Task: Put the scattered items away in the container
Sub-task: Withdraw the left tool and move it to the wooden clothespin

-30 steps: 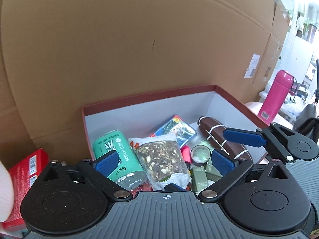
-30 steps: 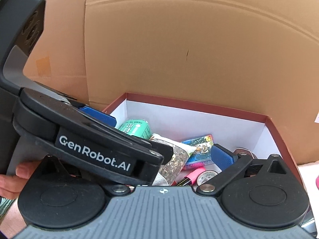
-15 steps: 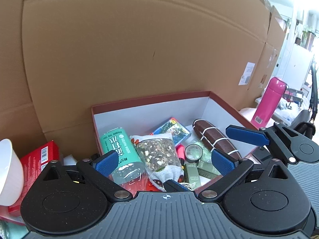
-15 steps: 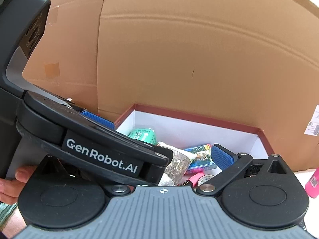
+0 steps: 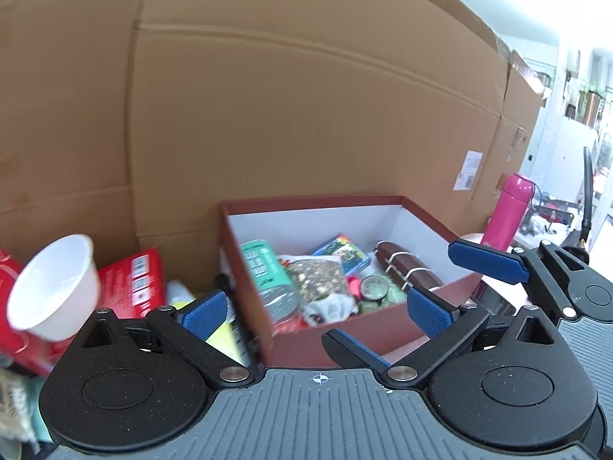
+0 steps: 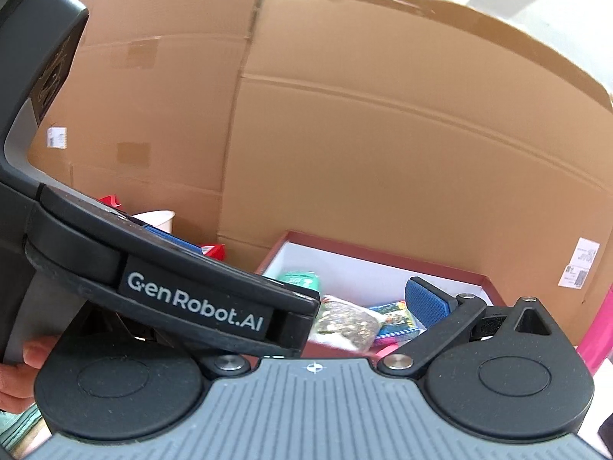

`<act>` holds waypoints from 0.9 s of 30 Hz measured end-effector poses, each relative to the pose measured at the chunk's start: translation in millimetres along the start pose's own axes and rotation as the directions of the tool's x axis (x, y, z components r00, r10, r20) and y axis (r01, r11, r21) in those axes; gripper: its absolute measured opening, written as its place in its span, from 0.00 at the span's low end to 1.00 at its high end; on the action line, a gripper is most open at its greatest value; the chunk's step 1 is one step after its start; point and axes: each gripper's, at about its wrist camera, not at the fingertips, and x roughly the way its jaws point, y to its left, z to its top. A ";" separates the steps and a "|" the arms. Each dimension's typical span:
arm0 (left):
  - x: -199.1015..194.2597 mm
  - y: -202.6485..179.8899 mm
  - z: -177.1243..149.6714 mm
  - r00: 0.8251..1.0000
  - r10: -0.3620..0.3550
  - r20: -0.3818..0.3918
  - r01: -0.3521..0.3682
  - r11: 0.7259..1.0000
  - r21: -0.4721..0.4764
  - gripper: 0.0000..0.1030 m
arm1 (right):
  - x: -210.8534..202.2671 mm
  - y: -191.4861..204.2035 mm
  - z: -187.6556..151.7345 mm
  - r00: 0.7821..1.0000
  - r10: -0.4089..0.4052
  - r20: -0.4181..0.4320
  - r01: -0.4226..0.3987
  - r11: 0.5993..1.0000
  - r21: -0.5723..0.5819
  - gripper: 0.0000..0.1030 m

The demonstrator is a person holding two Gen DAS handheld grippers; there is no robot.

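A red box with white inside (image 5: 306,343) stands against a cardboard wall. It holds a green soda can (image 5: 268,276), a bag of dried mix (image 5: 318,281), a blue card pack (image 5: 341,253), a brown roll tied with white bands (image 5: 406,268) and a small round tin (image 5: 371,287). My left gripper (image 5: 316,306) is open and empty, in front of the box. My right gripper (image 6: 306,306) is open and empty; its left finger is hidden behind the left gripper's body (image 6: 172,287). The box also shows in the right wrist view (image 6: 383,268).
Left of the box are a white bowl (image 5: 57,287), a red carton (image 5: 134,280) and a yellow item (image 5: 222,341). A pink bottle (image 5: 509,211) stands to the right. The right gripper's blue fingers (image 5: 486,264) sit right of the box. A cardboard wall (image 5: 306,96) backs everything.
Both grippers have pulled back and away from the box. The left view has swung left, bringing the bowl and red carton into view. Both stay open.
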 end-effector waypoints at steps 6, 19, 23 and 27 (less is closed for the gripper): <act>-23.1 14.3 -24.5 0.999 0.049 0.013 -0.049 0.999 -0.005 1.00 | -9.1 29.2 -12.8 0.999 0.032 -0.002 -0.032 0.999 0.001 1.00; -33.8 67.4 -75.4 0.991 0.092 -0.093 -0.103 0.987 -0.125 1.00 | -2.1 70.7 -36.0 0.982 0.154 -0.106 -0.148 0.987 0.062 1.00; -33.7 84.2 -88.8 0.986 0.108 -0.128 -0.126 0.980 -0.151 1.00 | 6.5 85.2 -37.7 0.976 0.172 -0.135 -0.165 0.984 0.062 0.99; -29.0 101.7 -92.8 0.980 0.127 -0.151 -0.152 0.974 -0.167 1.00 | 17.7 91.3 -42.5 0.971 0.178 -0.157 -0.168 0.983 0.076 0.99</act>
